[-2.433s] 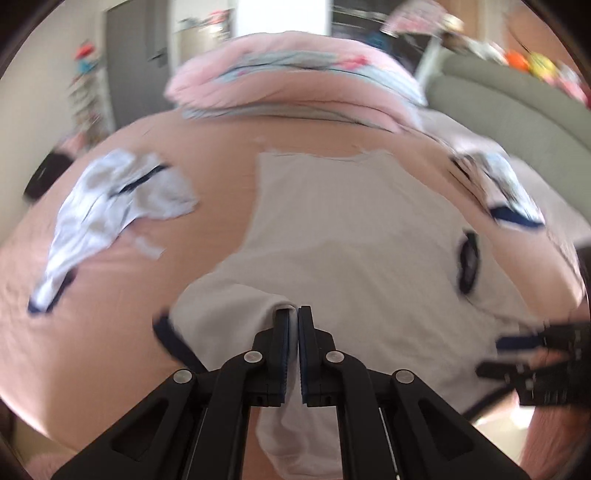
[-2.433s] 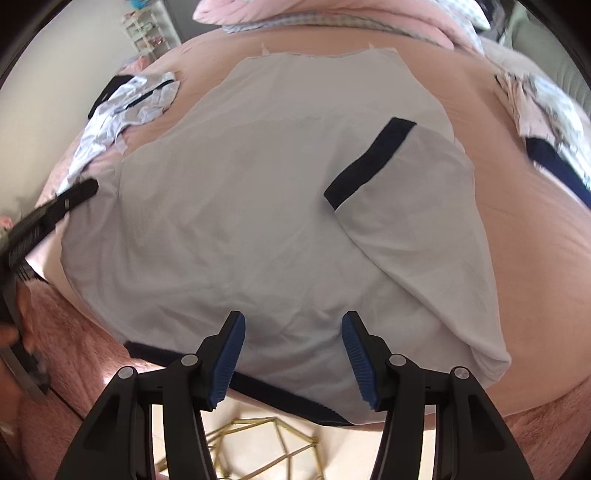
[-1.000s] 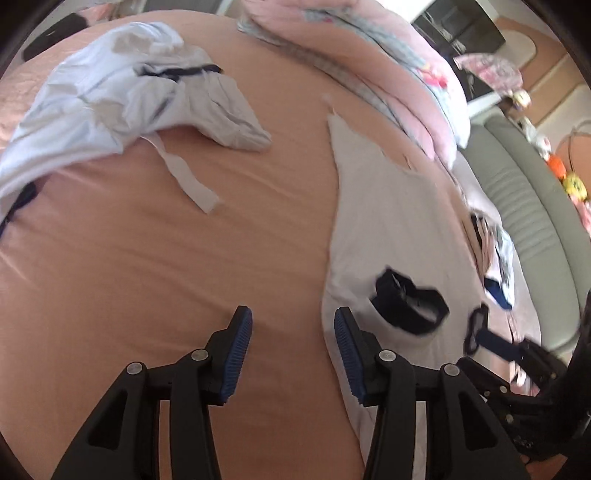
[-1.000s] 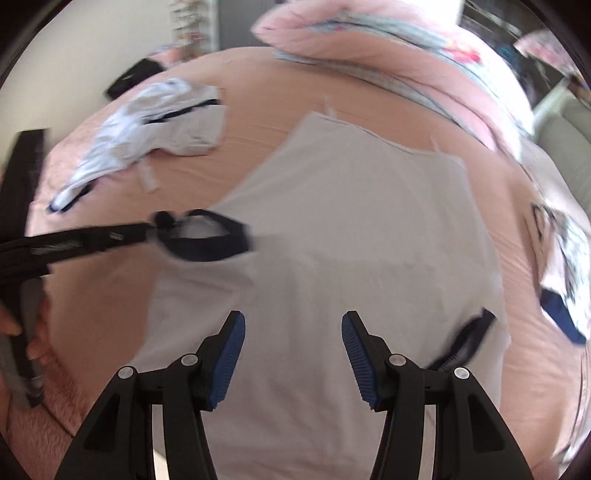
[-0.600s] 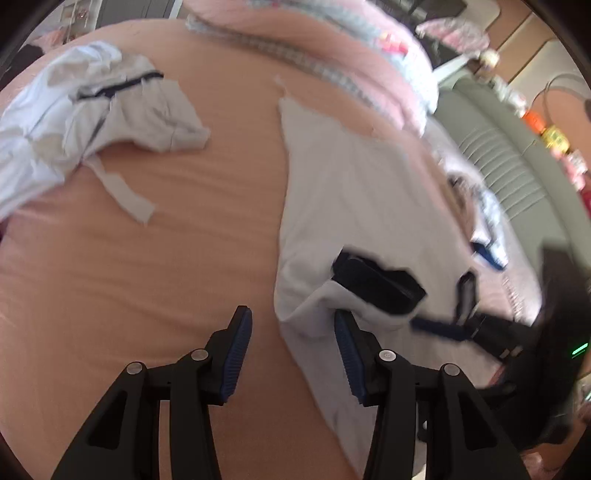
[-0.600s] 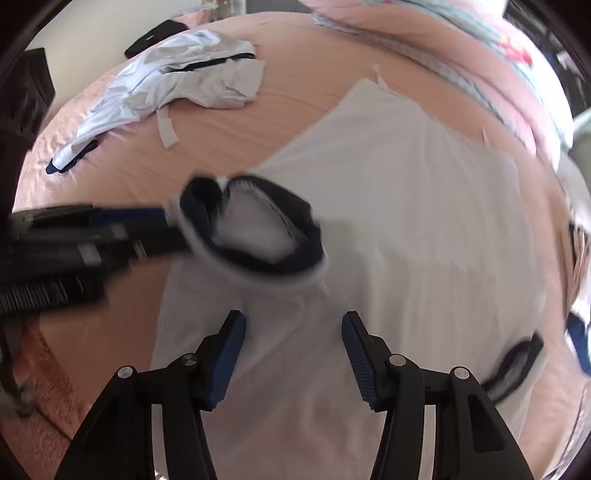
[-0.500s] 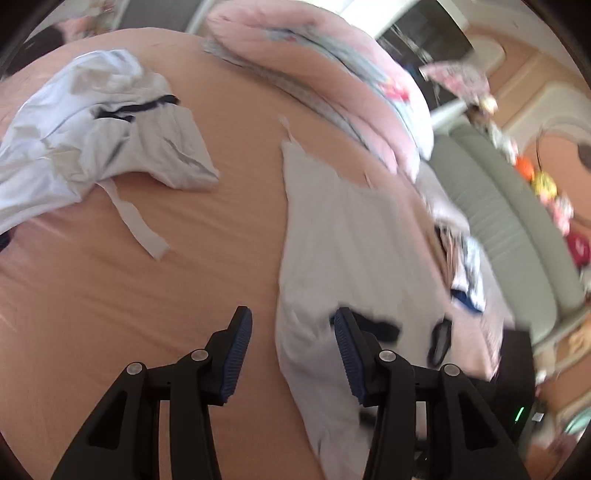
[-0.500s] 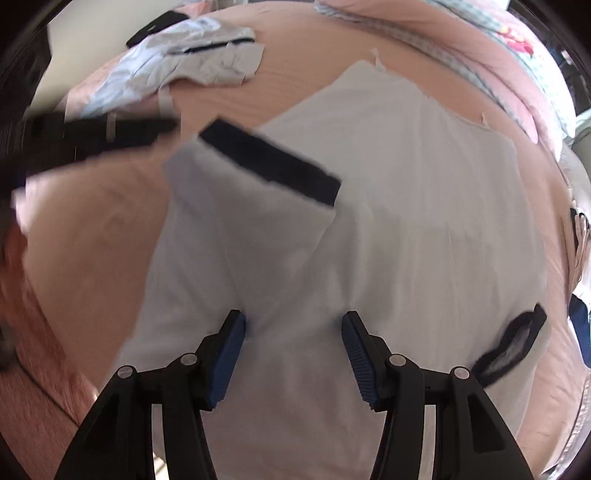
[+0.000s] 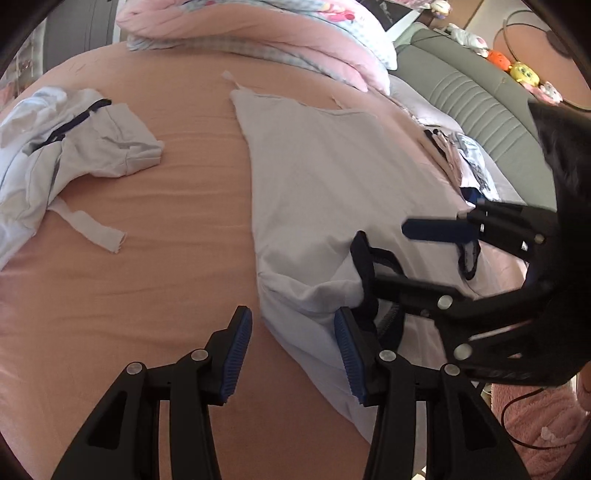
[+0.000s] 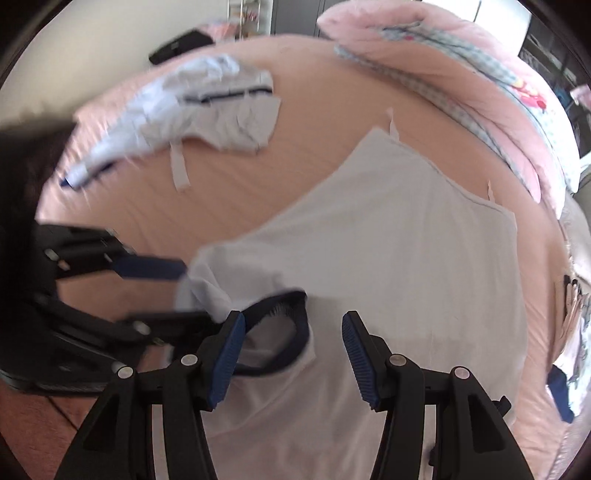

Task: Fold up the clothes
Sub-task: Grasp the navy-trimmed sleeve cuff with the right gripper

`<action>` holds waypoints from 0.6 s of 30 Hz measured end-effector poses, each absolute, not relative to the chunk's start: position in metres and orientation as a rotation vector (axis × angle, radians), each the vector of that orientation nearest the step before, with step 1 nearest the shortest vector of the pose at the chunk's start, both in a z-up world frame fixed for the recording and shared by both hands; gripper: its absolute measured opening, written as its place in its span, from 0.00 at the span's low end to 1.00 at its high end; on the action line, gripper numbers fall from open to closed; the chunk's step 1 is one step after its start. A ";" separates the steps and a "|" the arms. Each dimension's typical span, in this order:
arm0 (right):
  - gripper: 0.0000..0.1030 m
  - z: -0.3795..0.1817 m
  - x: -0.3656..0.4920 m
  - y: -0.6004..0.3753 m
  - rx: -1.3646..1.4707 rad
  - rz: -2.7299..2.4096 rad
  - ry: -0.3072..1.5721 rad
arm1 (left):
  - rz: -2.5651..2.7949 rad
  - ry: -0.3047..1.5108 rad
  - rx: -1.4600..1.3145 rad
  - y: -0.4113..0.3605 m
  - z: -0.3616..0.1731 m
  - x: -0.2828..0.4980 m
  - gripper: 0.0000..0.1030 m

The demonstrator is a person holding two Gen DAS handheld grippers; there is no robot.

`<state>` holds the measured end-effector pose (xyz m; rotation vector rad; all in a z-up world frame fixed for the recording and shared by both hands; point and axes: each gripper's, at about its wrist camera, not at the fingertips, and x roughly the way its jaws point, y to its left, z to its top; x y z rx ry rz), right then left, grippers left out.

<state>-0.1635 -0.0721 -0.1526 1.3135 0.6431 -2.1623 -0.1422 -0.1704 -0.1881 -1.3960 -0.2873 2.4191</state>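
Bare bed [image 9: 177,206] lies open between the spread shirt [image 9: 332,162] and the crumpled garment [image 9: 74,147], whose loose strip [image 9: 92,229] juts into it. The quilt [image 9: 258,33] blocks the far edge; the right gripper [image 9: 417,258] crowds the shirt's folded sleeve [image 9: 317,291].

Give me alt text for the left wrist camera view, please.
The open left tool hovers over a pale T-shirt spread on a pink bed, beside its navy-trimmed sleeve. The right tool, also open, reaches in from the right. A crumpled white garment lies upper left.
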 end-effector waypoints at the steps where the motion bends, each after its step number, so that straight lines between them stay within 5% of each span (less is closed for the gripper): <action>1: 0.53 -0.156 -0.163 -0.069 1.327 -2.159 0.641 | 2.426 -0.301 -1.385 -0.174 -0.187 -0.141 0.42; 15: 0.53 -0.191 -0.188 -0.095 1.404 -1.899 0.634 | 2.425 -0.363 -1.431 -0.182 -0.196 -0.153 0.42; 18: 0.53 -0.183 -0.198 -0.084 1.388 -1.918 0.503 | 2.444 -0.423 -1.424 -0.192 -0.195 -0.152 0.42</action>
